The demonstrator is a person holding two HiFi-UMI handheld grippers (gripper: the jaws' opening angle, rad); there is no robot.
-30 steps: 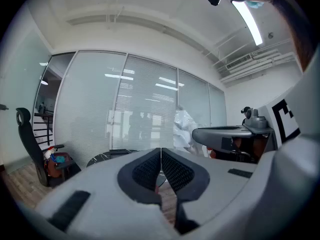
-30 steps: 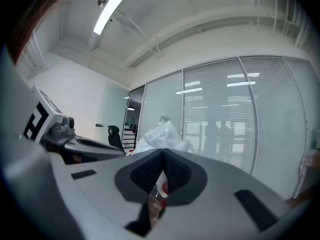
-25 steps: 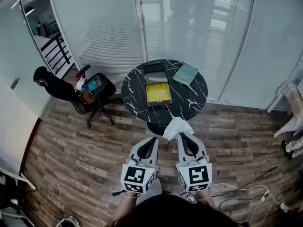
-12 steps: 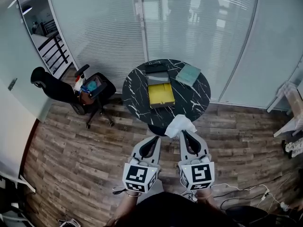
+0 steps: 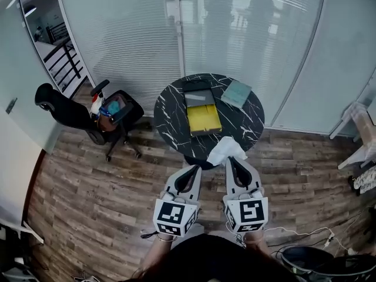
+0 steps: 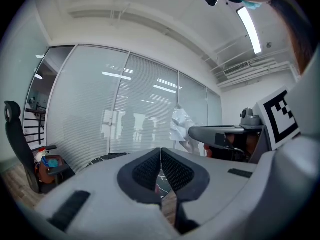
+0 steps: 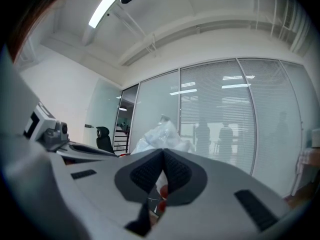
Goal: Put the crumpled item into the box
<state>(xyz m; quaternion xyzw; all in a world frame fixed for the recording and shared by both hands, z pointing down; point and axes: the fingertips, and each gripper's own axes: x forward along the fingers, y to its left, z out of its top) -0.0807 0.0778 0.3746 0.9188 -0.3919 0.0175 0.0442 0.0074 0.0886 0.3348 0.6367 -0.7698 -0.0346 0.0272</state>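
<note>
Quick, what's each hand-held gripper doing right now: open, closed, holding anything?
Left hand-held gripper: closed, with nothing between its jaws.
Right hand-held gripper: closed on the crumpled white item.

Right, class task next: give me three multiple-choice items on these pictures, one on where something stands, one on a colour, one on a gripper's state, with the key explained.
1. Where does the yellow box stand?
A. on the office chair
B. on the round black marble table
C. on the wood floor

2. What colour is the crumpled item?
A. white
B. red
C. green

3. How do the jaws of the left gripper stand?
A. wide apart
B. clamped on the crumpled item
C. together, with nothing between them

Key:
1 B, since the head view shows the box lying on the table top.
2 A, since it shows white at the tips of the right gripper, which is closed on it.
3 C, since the left gripper view shows its two pads meeting with nothing caught in them.
</note>
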